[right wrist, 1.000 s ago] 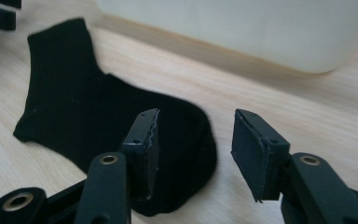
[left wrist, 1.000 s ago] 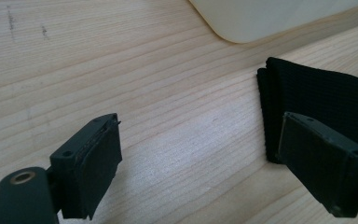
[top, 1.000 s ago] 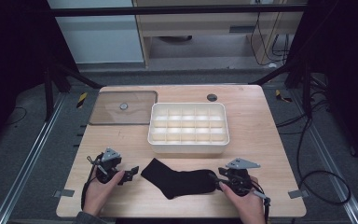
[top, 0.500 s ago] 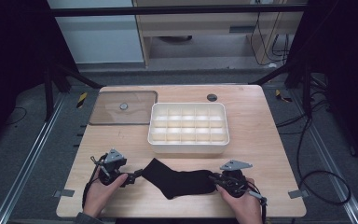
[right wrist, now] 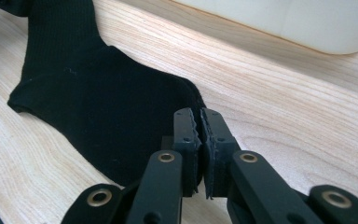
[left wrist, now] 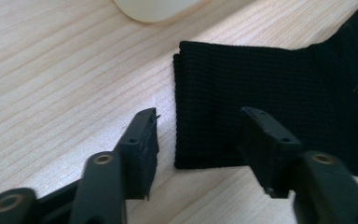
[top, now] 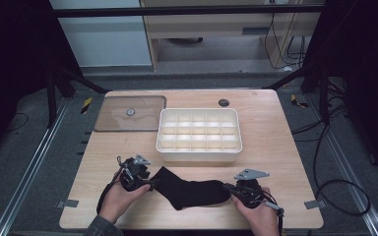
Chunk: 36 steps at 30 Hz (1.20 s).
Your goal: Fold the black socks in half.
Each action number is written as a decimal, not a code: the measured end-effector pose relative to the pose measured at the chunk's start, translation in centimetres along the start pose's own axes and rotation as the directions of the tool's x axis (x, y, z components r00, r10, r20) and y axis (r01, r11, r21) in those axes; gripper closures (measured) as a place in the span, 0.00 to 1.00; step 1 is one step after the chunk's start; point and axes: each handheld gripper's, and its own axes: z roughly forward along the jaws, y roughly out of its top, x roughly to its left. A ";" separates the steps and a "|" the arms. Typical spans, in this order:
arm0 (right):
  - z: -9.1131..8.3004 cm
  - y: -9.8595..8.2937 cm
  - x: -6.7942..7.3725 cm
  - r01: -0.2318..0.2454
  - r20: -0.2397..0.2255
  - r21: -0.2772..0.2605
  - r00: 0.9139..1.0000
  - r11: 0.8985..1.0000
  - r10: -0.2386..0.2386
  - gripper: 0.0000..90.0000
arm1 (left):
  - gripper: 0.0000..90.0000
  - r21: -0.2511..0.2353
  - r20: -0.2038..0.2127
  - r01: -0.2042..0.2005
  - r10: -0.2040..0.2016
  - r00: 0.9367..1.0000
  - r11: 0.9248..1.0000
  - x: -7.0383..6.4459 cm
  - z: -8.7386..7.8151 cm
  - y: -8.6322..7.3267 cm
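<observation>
two grippers flank a black sock (top: 192, 191) in the high view: your left gripper (top: 147, 181) meets its cuff end, your right gripper (top: 229, 189) its toe end, with a white divided tray (top: 198, 156) beyond them. in the left gripper view your jaws stand wide apart, the sock's cuff (left wrist: 214, 116) lying flat between them, ungripped. in the right gripper view your jaws are pressed together, pinching the sock's toe edge (right wrist: 193, 100).

- light wooden table (top: 275, 147) on a dim grey floor (top: 24, 147);
- black frame bars (top: 187, 11) overhead;
- pale cabinet (top: 211, 24) behind; cables (top: 325, 162) trailing right
</observation>
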 end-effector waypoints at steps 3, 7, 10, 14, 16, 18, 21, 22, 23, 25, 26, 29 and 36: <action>0.2 0.0 0.1 0.010 0.006 0.006 1.000 1.000 -0.010 0.95 | 0.58 0.058 -0.001 -0.028 0.028 1.000 0.998 -0.1 -0.2 1.0; 0.2 0.0 0.0 0.018 0.007 0.007 1.000 1.000 -0.018 0.95 | 0.58 0.123 0.006 -0.031 0.030 1.000 0.992 0.1 0.2 1.8; 0.1 -0.1 -0.1 0.017 0.009 0.004 1.000 1.000 -0.017 0.95 | 0.58 0.168 0.026 -0.039 0.035 0.999 0.985 0.0 0.8 2.2; 0.2 -0.1 -0.2 0.016 0.004 0.006 1.000 1.000 -0.016 0.95 | 0.62 0.201 0.018 -0.056 0.054 0.998 0.978 0.0 1.0 2.6; 0.2 -0.1 -0.2 0.016 0.007 0.010 1.000 1.000 -0.016 0.95 | 0.63 0.213 0.022 -0.056 0.052 0.998 0.975 0.1 1.1 2.7; 0.2 -0.1 -0.2 0.017 0.010 0.012 1.000 1.000 -0.017 0.95 | 0.66 0.228 0.029 -0.054 0.049 0.998 0.972 0.2 1.4 2.7; 0.2 -0.1 -0.2 0.021 0.009 0.010 1.000 1.000 -0.021 0.95 | 0.69 0.238 0.041 -0.071 0.063 0.997 0.969 0.1 1.5 2.7; 0.2 -0.1 -0.2 0.017 0.008 0.011 1.000 1.000 -0.017 0.95 | 0.71 0.238 0.040 -0.072 0.064 0.997 0.969 0.1 1.5 2.7; 0.1 -0.1 -0.2 0.016 0.009 0.008 1.000 1.000 -0.016 0.95 | 0.74 0.236 0.036 -0.075 0.068 0.997 0.969 0.0 1.5 2.7; 0.1 0.0 -0.1 0.021 0.011 0.007 1.000 1.000 -0.021 0.95 | 0.79 0.229 0.039 -0.073 0.065 0.997 0.971 0.0 1.5 2.5; 0.1 0.0 -0.1 0.021 0.011 0.007 1.000 1.000 -0.021 0.95 | 0.80 0.229 0.039 -0.073 0.065 0.997 0.971 0.0 1.5 2.5; 0.1 0.0 -0.1 0.025 0.010 0.005 1.000 1.000 -0.025 0.95 | 0.86 0.225 0.057 -0.096 0.085 0.995 0.970 -0.1 1.5 2.3; 0.1 0.0 -0.1 0.014 -0.010 0.005 1.000 1.000 -0.014 0.95 | 0.88 0.187 0.066 -0.096 0.084 0.994 0.978 -0.1 0.7 2.1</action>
